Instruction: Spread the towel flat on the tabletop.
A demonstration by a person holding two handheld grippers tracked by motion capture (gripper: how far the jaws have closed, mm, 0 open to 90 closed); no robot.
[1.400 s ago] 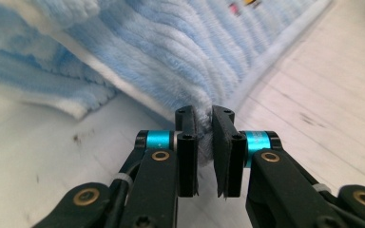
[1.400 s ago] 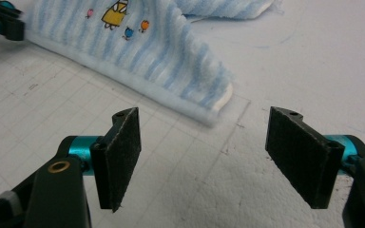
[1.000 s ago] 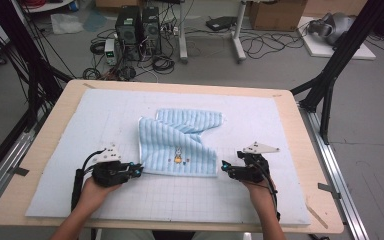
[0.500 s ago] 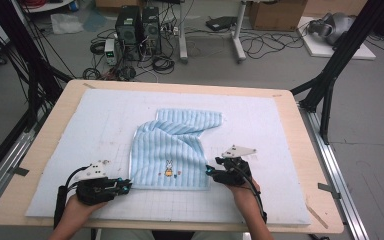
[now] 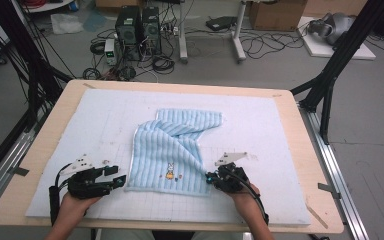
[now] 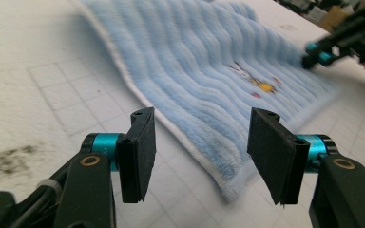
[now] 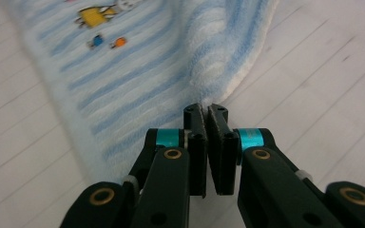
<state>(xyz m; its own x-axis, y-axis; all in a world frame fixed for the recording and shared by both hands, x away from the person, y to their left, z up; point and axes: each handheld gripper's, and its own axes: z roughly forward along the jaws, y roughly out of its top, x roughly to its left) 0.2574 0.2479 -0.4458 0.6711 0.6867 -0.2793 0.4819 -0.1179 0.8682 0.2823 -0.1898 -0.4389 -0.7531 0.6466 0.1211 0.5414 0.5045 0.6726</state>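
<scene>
- One light-blue striped towel (image 5: 172, 150) is lying partly folded near the middle of the white gridded mat (image 5: 280, 130), with its embroidered rabbit motif (image 5: 170, 171) facing up near the front hem.
- The mat is covering one wooden table (image 5: 320, 150).
- The left gripper (image 5: 116, 177) is sitting just beside the towel's front-left corner; its jaws have just been opening and are standing apart, with the corner lying ahead of them and between their lines, not pressed by the pads (image 6: 140, 152).
- The right gripper (image 5: 210, 177) is resting at the towel's front-right edge; its jaws have just been closing and are standing together, pinching the towel's edge (image 7: 209, 102) at their tips.
- Two hands are working from the near edge, one on each gripper.
- Nothing is lying on the mat between the grippers and the towel.
- Beyond the table, two black computer towers (image 5: 139, 27) and loose cables (image 5: 265, 45) are sitting on the floor, and one cardboard box (image 5: 275, 12) is standing farther back.
</scene>
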